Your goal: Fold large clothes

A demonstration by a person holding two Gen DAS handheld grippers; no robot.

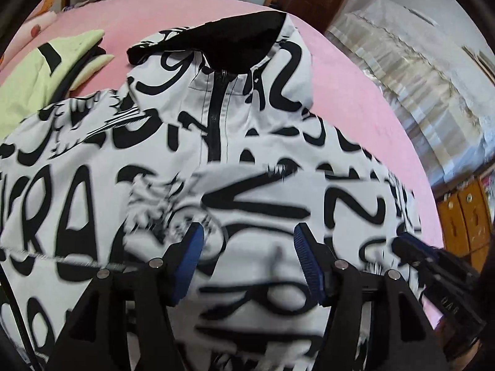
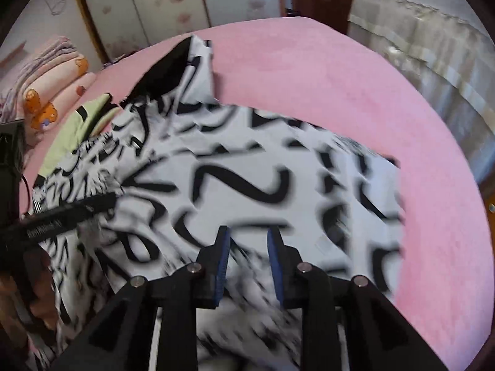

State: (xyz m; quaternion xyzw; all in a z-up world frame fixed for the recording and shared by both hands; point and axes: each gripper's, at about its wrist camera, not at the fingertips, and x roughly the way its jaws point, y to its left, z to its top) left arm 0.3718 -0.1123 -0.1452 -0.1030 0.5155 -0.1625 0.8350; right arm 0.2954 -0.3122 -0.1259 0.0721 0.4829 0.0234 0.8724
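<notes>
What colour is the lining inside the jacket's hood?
Black, against the white jacket with black lettering; the hood lining shows best in the left wrist view.

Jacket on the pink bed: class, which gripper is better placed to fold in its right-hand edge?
Probably the right gripper: open over the jacket, whose free edge lies just to its right. The left gripper hovers mid-body, farther away.

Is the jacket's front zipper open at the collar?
No, in the left wrist view the zipper runs closed up to the black collar of the jacket.
</notes>
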